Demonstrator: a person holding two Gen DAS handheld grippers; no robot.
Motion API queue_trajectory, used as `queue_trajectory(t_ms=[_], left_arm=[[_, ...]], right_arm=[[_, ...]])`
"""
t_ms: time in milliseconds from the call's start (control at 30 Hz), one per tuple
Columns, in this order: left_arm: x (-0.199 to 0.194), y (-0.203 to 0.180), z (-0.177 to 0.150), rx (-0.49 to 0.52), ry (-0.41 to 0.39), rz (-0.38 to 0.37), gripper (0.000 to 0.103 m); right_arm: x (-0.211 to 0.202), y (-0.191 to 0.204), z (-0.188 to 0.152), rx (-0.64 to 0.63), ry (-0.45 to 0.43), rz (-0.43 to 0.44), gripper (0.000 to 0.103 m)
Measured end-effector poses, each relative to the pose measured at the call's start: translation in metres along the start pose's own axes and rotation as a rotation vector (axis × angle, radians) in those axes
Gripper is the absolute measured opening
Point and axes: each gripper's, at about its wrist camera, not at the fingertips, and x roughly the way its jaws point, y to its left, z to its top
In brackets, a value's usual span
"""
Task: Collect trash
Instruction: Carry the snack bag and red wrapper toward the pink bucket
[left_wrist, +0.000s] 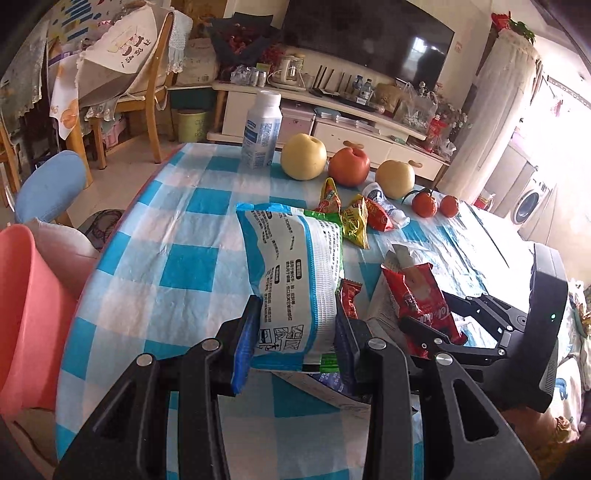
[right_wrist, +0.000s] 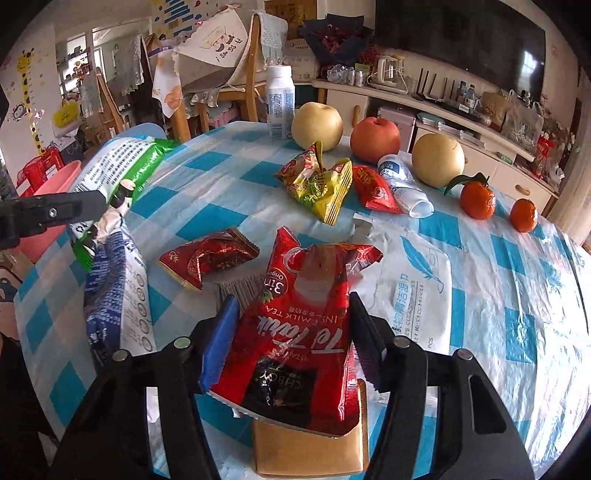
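My left gripper (left_wrist: 297, 314) is shut on a white, blue and green snack bag (left_wrist: 291, 266), held above the checked tablecloth (left_wrist: 177, 229). In the right wrist view that bag (right_wrist: 122, 162) hangs at the left edge. My right gripper (right_wrist: 293, 306) has its pads pressed against both sides of a red milk tea bag (right_wrist: 295, 332), over a brown box (right_wrist: 306, 454). Loose on the cloth lie a small red wrapper (right_wrist: 207, 258), a yellow-green wrapper (right_wrist: 317, 184), another red wrapper (right_wrist: 376, 192) and a crushed white bottle (right_wrist: 402, 181).
A pink bin (left_wrist: 22, 314) stands off the table's left edge. At the far side are an upright white bottle (left_wrist: 260, 129), two pears, a red apple (left_wrist: 349, 166) and two tangerines (right_wrist: 478, 199). A white wipes pack (right_wrist: 417, 280) and a blue-white pack (right_wrist: 118, 295) lie flat.
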Motion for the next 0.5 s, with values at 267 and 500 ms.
queue_trajectory(t_ms=[267,500], left_arm=[[-0.009,0.014,0.003,-0.026,-0.027,-0.022,0.039],[-0.019,0.022,0.008,-0.047,-0.060,-0.038,0.039]], right_arm=[[-0.003,-0.008,0.003,0.026,-0.017,-0.053,0.037],[-0.014,-0.012,0.007,0.092,-0.038,-0.042,0.034]])
